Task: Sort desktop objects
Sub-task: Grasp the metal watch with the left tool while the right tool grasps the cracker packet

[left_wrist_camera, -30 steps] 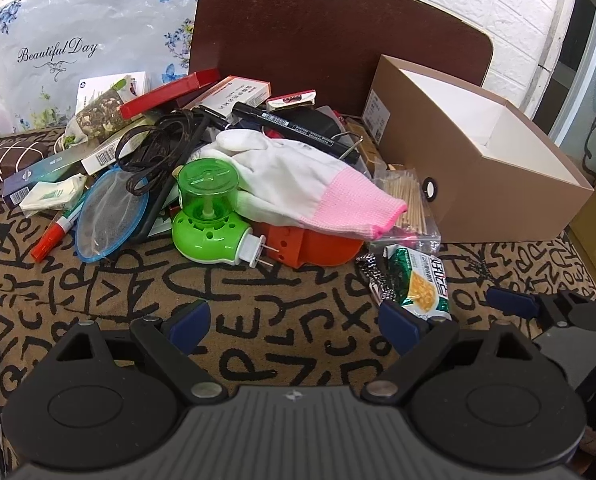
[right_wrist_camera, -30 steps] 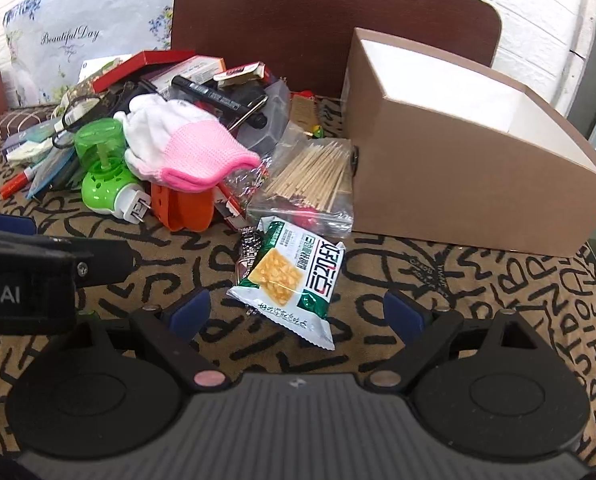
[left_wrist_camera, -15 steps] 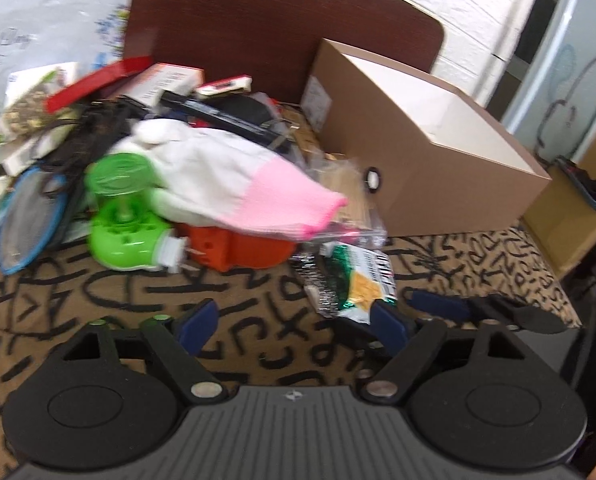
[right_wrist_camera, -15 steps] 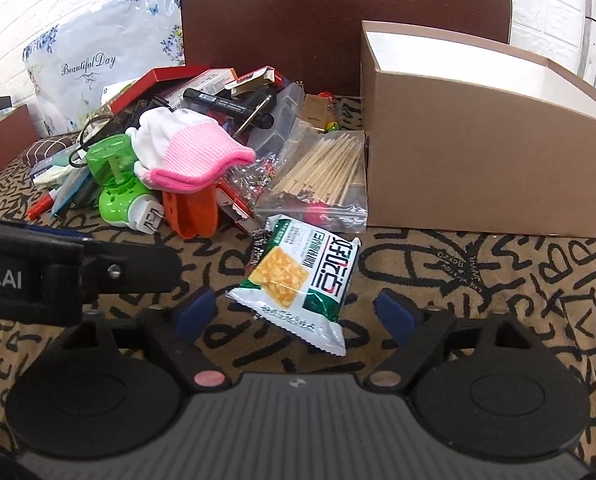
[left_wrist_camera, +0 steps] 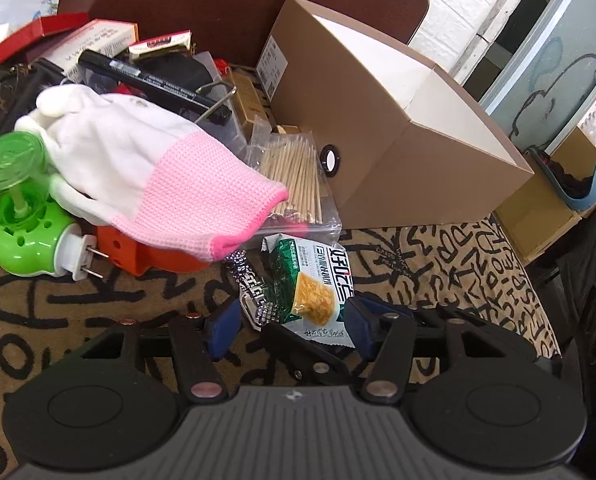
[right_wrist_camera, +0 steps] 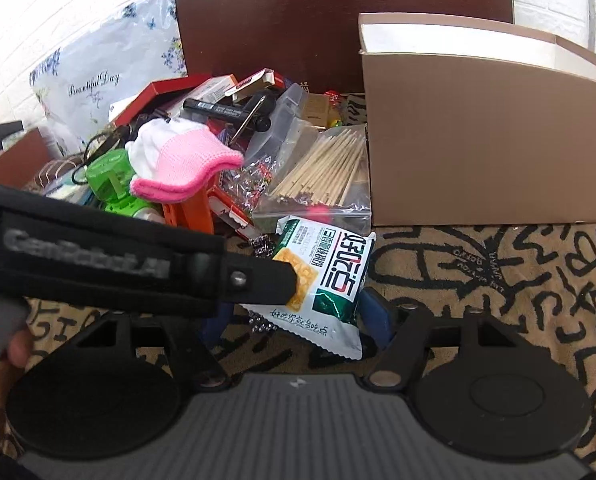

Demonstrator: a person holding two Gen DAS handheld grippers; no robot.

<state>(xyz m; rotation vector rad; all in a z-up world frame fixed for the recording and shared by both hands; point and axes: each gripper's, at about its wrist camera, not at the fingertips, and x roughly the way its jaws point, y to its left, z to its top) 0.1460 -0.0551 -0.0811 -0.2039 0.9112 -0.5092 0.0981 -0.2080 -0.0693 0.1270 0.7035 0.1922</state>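
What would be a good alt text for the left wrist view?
The left gripper, jaws closing, brackets a green snack packet and a beaded chain on a letter-patterned cloth. Behind lie a pink-cuffed glove, bagged wooden sticks and an open brown box.

Ahead of the jaws, a dark brown board point(left_wrist_camera: 237, 12) leans against the white brick wall point(right_wrist_camera: 77, 4); a floral bag point(right_wrist_camera: 109, 76) stands left of it
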